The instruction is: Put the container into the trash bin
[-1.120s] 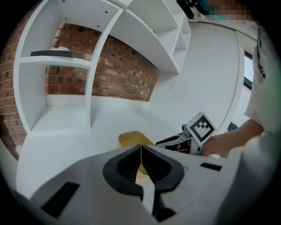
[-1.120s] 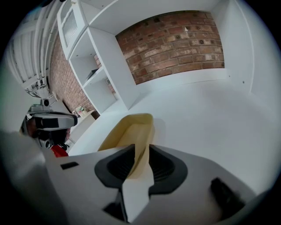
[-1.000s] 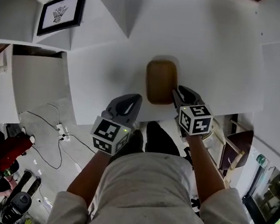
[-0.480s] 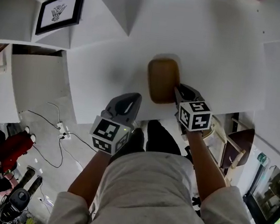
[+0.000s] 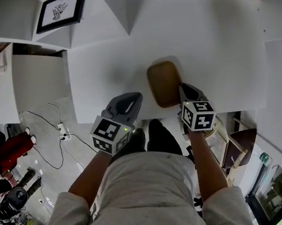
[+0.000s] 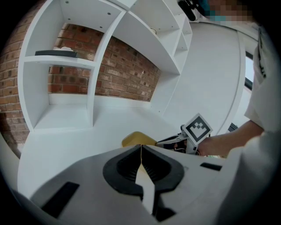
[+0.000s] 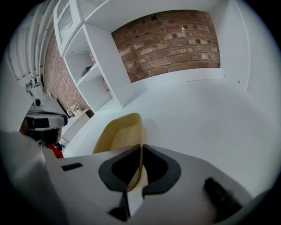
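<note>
The container (image 5: 163, 81), a shallow tan tray, lies on the white table (image 5: 214, 52) near its front edge, tilted a little askew to that edge. The right gripper (image 5: 181, 92) is at the tray's right side, pointing down at a slant. In the right gripper view its jaws are closing on the container (image 7: 118, 132), with the thin side wall standing between the two dark pads and the tips of the right gripper (image 7: 140, 151) pinched against it. The left gripper (image 5: 132, 98) hangs at the table's front edge, left of the tray and apart from it. In the left gripper view the jaws of the left gripper (image 6: 141, 149) are pressed together with nothing between them, and the container (image 6: 137, 139) shows just past their tips. White shelves (image 6: 66, 66) stand beyond the table against a brick wall (image 7: 171, 35). A framed picture (image 5: 61, 10) lies on a surface to the far left
</note>
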Available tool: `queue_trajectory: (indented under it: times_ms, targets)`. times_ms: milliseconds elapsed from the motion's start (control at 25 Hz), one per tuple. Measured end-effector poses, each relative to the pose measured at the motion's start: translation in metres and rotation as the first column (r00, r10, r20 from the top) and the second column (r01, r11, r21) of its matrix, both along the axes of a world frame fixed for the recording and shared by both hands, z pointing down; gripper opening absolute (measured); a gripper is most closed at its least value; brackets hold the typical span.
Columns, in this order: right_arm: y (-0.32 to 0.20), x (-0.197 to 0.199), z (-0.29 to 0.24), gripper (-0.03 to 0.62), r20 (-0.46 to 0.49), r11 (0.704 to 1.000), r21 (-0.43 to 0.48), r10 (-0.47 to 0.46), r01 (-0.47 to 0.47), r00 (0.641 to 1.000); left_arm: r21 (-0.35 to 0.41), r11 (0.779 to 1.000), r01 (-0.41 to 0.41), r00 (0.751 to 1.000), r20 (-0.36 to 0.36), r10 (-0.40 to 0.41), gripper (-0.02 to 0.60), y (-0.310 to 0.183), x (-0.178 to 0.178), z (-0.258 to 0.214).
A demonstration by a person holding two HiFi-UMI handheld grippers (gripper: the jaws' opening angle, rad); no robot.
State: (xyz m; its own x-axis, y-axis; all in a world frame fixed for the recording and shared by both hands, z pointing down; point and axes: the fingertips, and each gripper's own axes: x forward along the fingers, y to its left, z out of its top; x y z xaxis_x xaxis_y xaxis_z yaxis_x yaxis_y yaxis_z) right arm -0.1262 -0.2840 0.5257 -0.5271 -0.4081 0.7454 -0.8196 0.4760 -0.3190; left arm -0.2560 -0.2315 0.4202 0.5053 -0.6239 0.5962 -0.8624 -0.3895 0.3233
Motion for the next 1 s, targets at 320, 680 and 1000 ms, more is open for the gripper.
queue_trajectory:
  times_ms: [320, 680, 1000]
  targets:
    - [0.009, 0.001, -0.012, 0.037, 0.013, 1.000, 0.013, 0.013, -0.013, 1.000, 0.016, 1.000, -0.001, 1.000, 0.000, 0.001, 0.018, 0.011, -0.001, -0.008]
    - [0.032, -0.002, -0.023, 0.037, 0.030, 0.999, 0.018, 0.036, -0.037, 0.999, 0.035, 0.999, -0.016, 1.000, -0.004, 0.017, 0.018, 0.032, -0.006, -0.016]
    - [0.066, -0.003, -0.033, 0.037, 0.034, 0.998, 0.024, 0.058, -0.059, 0.998, 0.053, 0.998, -0.046, 0.999, -0.001, 0.046, 0.018, 0.061, -0.011, -0.025]
